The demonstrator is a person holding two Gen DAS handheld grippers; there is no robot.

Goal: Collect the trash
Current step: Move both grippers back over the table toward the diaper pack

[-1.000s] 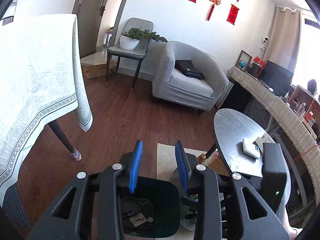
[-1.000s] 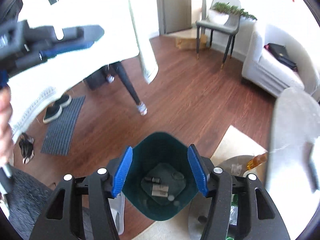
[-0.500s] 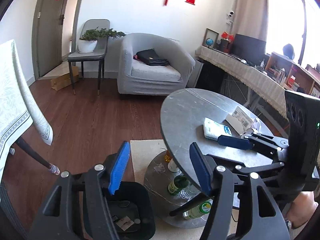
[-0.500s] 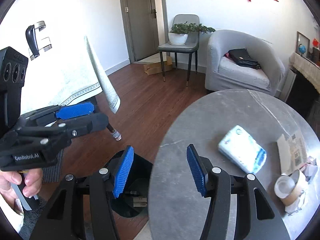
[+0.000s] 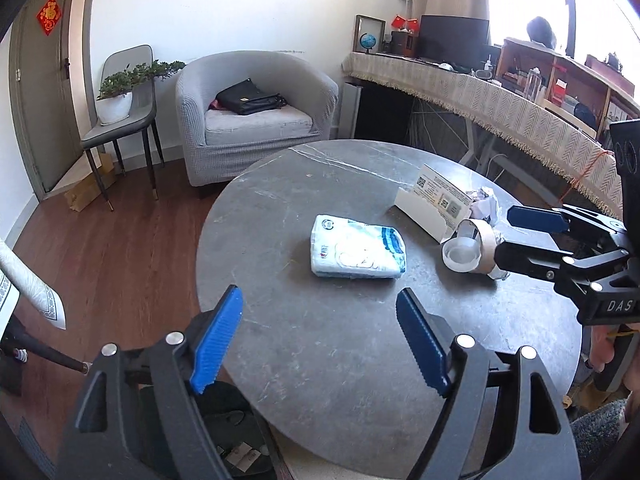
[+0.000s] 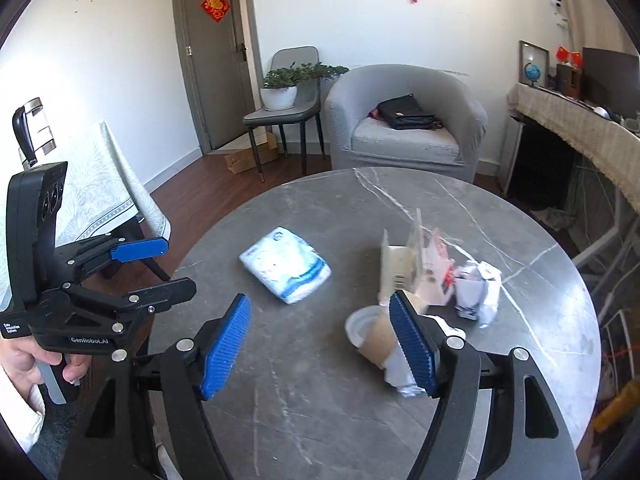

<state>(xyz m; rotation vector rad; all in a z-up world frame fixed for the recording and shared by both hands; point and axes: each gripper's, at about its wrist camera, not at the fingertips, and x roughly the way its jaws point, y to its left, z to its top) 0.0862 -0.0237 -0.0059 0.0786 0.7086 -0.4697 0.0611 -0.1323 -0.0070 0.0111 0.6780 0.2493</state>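
Observation:
On the round grey marble table (image 5: 320, 360) lie a white-and-blue tissue pack (image 5: 356, 253), an open white carton (image 5: 434, 200), a tipped paper cup (image 5: 466, 249) and crumpled paper (image 5: 486, 206). My left gripper (image 5: 320, 344) is open and empty above the table's near edge. My right gripper (image 6: 320, 342) is open and empty; the cup (image 6: 372, 336) lies just ahead of its right finger, with the carton (image 6: 404, 268), crumpled paper (image 6: 478, 286) and tissue pack (image 6: 286, 265) beyond. A dark bin (image 5: 236, 432) with scraps stands under the table's left edge.
A grey armchair (image 5: 252, 116) with a black bag stands beyond the table. A chair with a potted plant (image 5: 120, 96) is left of it. A table with a white cloth (image 6: 96, 196) stands to the left. A long covered desk (image 5: 500, 108) runs along the right.
Both grippers have risen from over the bin on the floor and swung right, above the round table. Both stay open and empty.

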